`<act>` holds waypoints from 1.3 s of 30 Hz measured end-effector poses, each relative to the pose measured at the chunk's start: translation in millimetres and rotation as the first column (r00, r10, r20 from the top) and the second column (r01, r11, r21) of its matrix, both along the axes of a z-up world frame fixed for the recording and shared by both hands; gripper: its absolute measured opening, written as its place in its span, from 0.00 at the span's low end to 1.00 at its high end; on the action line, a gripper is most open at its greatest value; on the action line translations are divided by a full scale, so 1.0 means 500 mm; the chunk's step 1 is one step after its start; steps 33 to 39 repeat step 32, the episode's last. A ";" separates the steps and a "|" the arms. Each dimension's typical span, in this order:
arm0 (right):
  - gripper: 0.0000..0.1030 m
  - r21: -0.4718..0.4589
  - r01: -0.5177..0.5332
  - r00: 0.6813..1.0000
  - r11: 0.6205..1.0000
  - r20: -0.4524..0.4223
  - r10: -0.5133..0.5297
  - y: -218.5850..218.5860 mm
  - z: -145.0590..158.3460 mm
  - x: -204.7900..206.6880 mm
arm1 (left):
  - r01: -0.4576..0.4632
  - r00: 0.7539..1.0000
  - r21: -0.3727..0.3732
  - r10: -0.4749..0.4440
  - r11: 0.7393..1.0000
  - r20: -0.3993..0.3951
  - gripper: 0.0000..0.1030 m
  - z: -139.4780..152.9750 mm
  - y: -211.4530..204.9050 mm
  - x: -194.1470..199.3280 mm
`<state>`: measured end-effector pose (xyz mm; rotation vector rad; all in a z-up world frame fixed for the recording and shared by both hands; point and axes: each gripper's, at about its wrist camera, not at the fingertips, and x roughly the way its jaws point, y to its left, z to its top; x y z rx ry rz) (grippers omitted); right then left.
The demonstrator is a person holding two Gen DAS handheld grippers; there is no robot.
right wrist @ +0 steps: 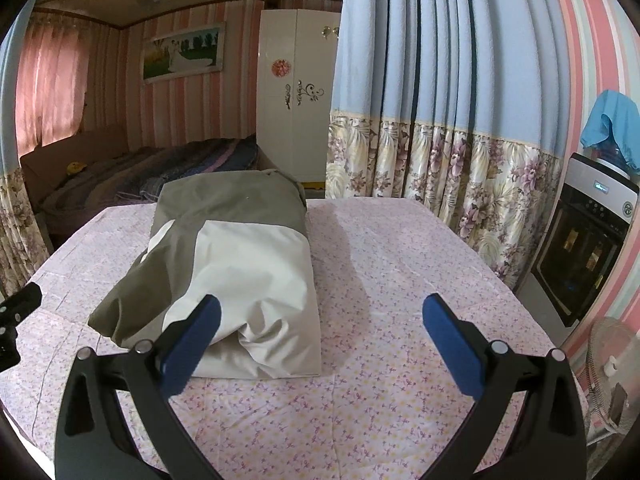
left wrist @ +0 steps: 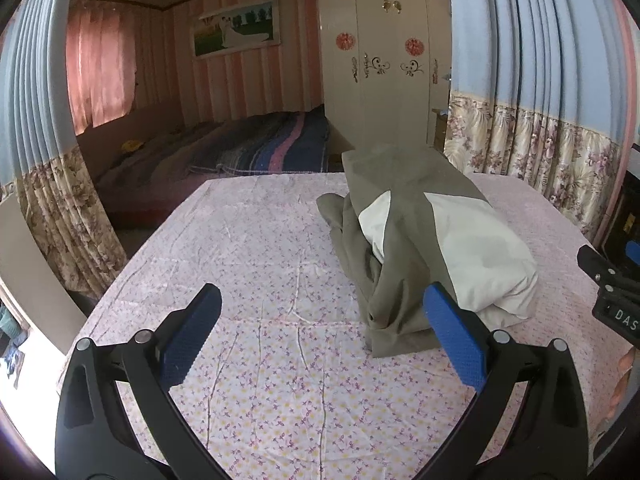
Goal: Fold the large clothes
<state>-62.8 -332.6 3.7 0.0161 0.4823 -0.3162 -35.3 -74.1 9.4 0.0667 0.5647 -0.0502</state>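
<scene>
on floral sheet (right wrist: 380,272): one folded garment (right wrist: 240,240); two grippers, left gripper (left wrist: 324,340), right gripper (right wrist: 322,340), agape.

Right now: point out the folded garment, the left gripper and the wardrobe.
folded garment (right wrist: 256,264): right wrist view, on its cream panel.
left gripper (left wrist: 322,332): left wrist view, midway between the blue fingertips.
wardrobe (left wrist: 384,92): left wrist view, on its door.

Table (right wrist: 400,264) covered by pink floral-print cloth (left wrist: 260,240), creased in lines. One olive-and-cream garment (right wrist: 248,248) lies directly on it, folded into a bulky bundle, lengthwise.
</scene>
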 end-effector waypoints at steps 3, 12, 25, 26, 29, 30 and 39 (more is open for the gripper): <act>0.98 -0.003 0.000 1.000 1.000 0.000 0.000 0.001 0.000 0.001 | -0.004 1.000 0.003 0.004 1.000 0.005 0.97 0.004 0.001 -0.001; 0.98 -0.010 0.006 1.000 1.000 -0.008 -0.006 -0.001 -0.003 0.007 | -0.010 1.000 0.019 0.010 1.000 0.009 0.97 0.004 0.000 0.000; 0.98 -0.015 0.006 1.000 1.000 -0.008 -0.006 -0.001 -0.003 0.010 | -0.003 0.997 0.022 0.001 1.000 0.074 0.97 0.025 0.000 -0.021; 0.98 -0.015 0.006 1.000 1.000 -0.009 -0.007 -0.002 -0.004 0.010 | 0.001 0.998 0.022 -0.002 1.000 0.066 0.97 0.024 0.001 -0.019; 0.98 -0.013 0.003 1.000 1.000 -0.011 -0.003 -0.003 -0.003 0.012 | 0.014 0.999 0.012 -0.014 1.000 0.042 0.97 0.020 0.003 -0.011; 0.98 -0.013 0.003 1.000 1.000 -0.012 -0.003 -0.005 -0.003 0.014 | 0.013 0.999 0.013 -0.014 1.000 0.038 0.97 0.019 0.002 -0.009; 0.98 -0.014 0.003 1.000 1.000 -0.013 -0.003 -0.008 -0.003 0.015 | 0.010 0.999 0.018 -0.010 1.000 0.035 0.97 0.016 0.001 -0.008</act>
